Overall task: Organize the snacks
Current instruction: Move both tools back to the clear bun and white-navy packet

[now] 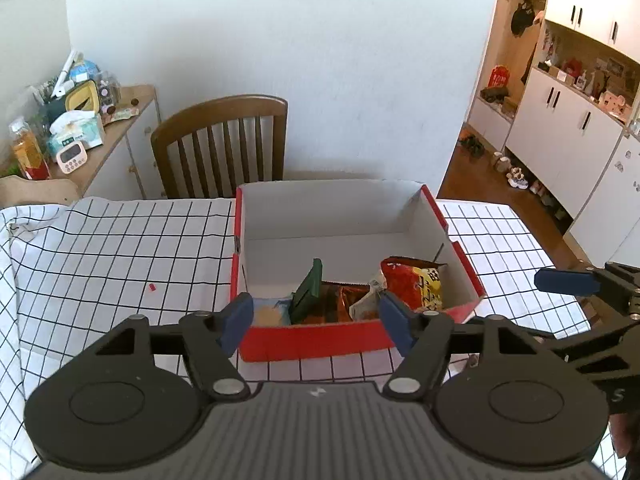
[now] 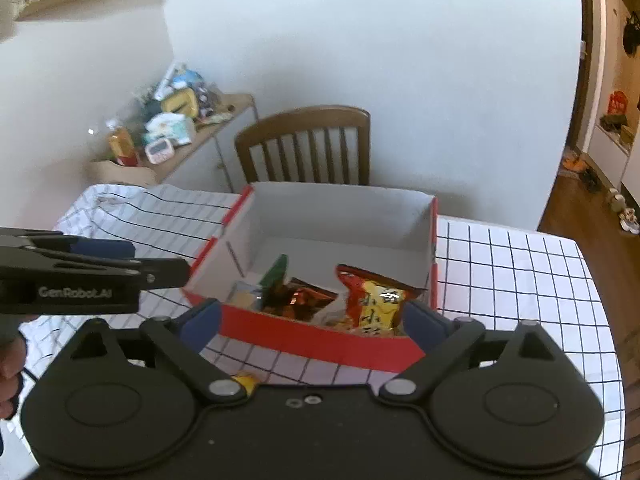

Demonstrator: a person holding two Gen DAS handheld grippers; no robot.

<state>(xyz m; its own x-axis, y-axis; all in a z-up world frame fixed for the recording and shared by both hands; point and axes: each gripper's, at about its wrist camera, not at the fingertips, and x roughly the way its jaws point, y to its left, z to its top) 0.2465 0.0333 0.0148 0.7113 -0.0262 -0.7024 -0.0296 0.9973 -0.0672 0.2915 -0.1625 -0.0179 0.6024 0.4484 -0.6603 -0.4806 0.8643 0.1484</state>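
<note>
Left gripper (image 1: 316, 318): jaws spread, nothing between them, just short of the box.
Right gripper (image 2: 314, 322): likewise spread wide and bare.
Red box (image 1: 312, 340): on the checked tablecloth (image 1: 100, 248), long axis running away toward the chair (image 1: 222, 144).
Snacks: red-yellow bag (image 1: 416, 284) upright at near right, green packet (image 1: 308, 290) tilted on edge at near left.
Right view only: small yellow item (image 2: 245, 381) on the cloth before the box.

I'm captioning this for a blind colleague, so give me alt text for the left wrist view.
An open left gripper hovers before a red cardboard box on a grid-patterned tablecloth, with nothing between its blue fingertips. Inside lie a red-and-yellow snack bag, a dark green packet and other wrappers. A wooden chair stands behind; the right gripper enters from the right.
</note>
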